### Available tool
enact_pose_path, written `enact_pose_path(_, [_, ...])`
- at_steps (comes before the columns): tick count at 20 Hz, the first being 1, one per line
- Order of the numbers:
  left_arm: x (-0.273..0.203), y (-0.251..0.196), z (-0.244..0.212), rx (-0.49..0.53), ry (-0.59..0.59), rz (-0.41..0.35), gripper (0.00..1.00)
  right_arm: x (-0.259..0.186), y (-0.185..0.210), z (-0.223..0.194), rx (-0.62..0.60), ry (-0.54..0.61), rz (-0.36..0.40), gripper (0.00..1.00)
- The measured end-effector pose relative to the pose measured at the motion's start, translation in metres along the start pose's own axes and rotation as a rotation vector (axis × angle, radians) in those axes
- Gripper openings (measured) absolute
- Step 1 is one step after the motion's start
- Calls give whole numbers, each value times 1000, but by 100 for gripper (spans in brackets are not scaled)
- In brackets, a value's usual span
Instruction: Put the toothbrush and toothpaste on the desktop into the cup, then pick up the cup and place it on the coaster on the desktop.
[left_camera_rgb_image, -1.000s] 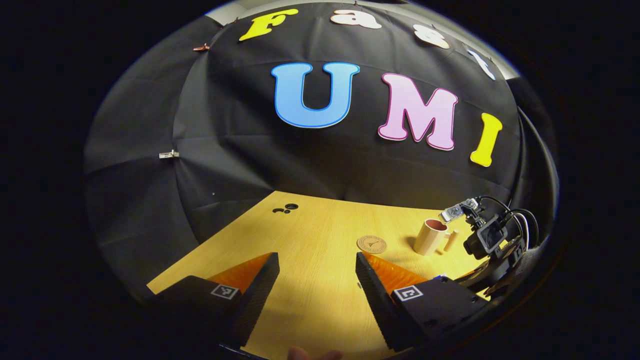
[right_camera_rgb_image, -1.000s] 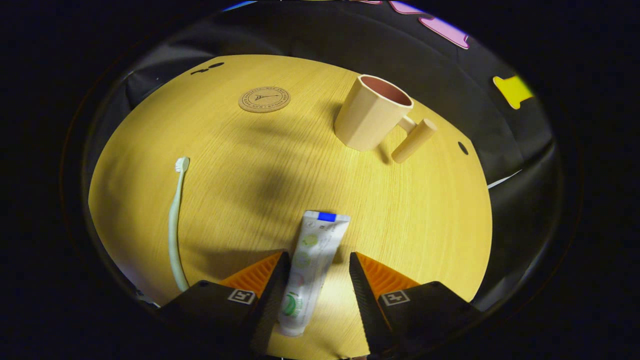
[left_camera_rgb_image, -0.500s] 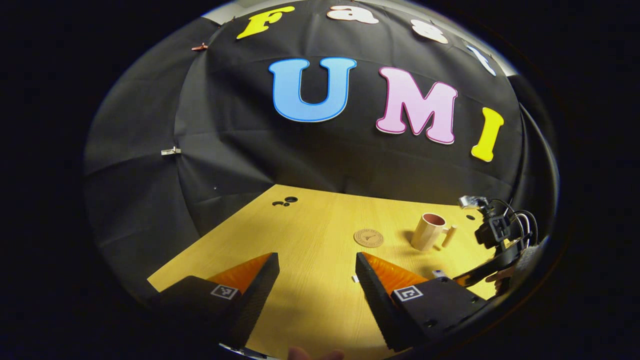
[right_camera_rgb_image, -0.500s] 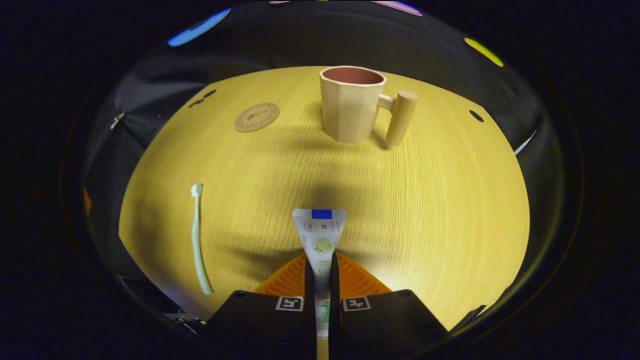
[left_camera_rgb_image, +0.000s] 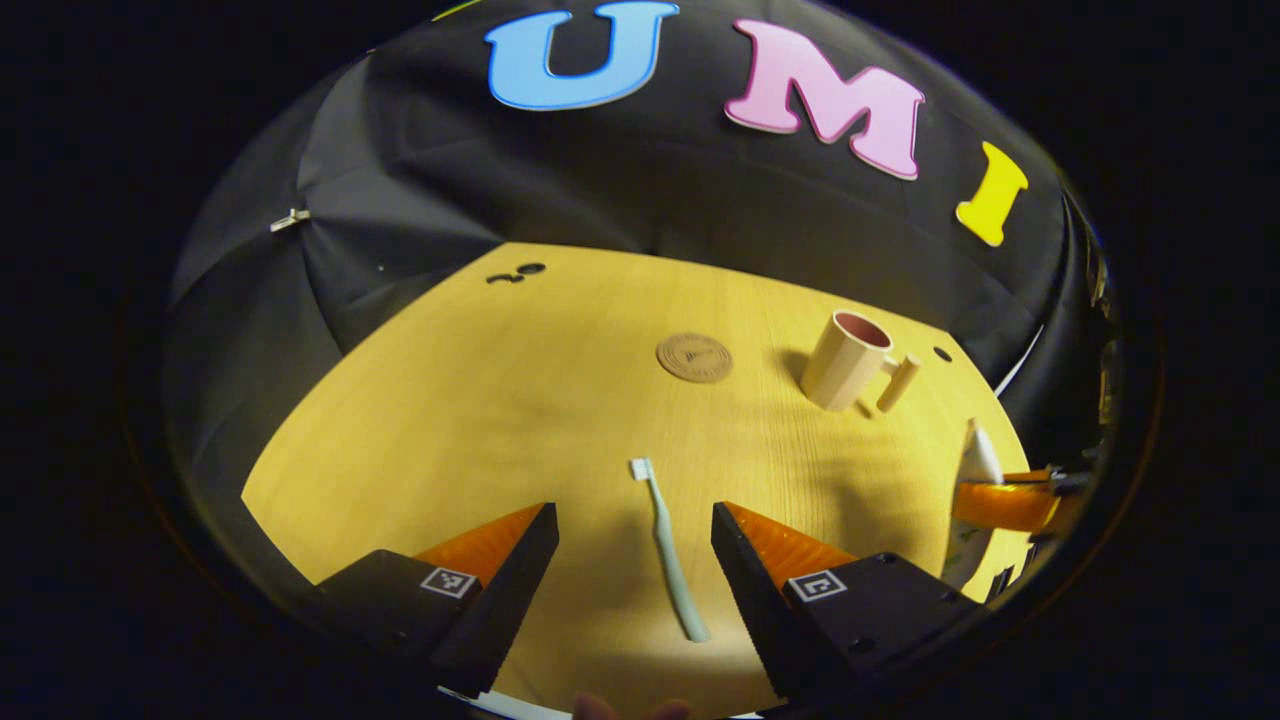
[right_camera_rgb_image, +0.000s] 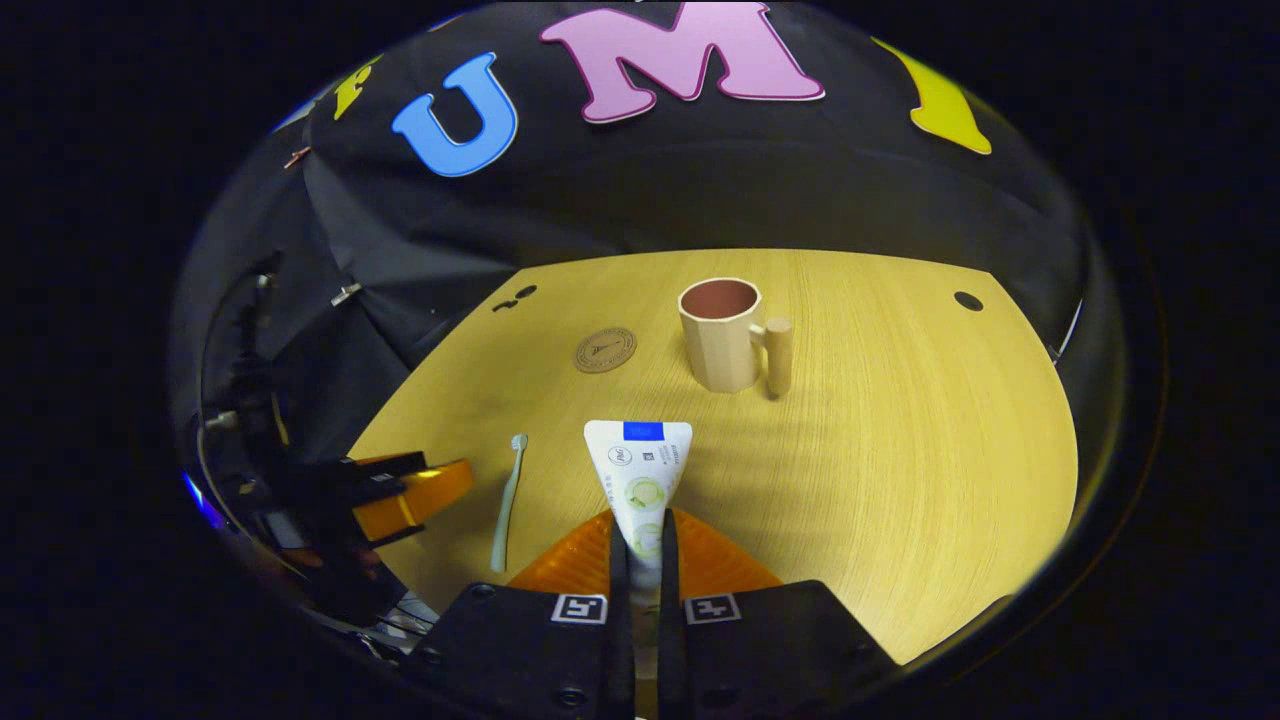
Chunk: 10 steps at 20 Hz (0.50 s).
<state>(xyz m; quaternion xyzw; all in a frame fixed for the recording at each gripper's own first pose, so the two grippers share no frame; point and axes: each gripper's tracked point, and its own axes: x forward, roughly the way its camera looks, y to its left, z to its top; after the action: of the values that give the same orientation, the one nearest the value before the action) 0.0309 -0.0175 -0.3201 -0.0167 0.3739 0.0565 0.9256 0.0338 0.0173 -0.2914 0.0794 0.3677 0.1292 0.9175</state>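
Two handheld grippers work over a yellow wooden counter (right_camera_rgb_image: 900, 480). The right gripper (right_camera_rgb_image: 641, 560) has its fingers closed on a white toothpaste tube (right_camera_rgb_image: 638, 470), lifted clear of the counter with its flat end pointing forward. The left gripper (left_camera_rgb_image: 630, 560) hangs with fingers spread wide apart, a pale green toothbrush (left_camera_rgb_image: 668, 550) lying on the counter between them. A beige cup (right_camera_rgb_image: 722, 335) stands upright toward the counter's far edge, a round coaster (right_camera_rgb_image: 605, 350) beside it, apart.
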Motion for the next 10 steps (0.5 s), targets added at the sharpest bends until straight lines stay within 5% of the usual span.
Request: enact_pose_path(10, [54,-1,-37,44,134,127,96,-27,-66,-10,-25,-39,10,9])
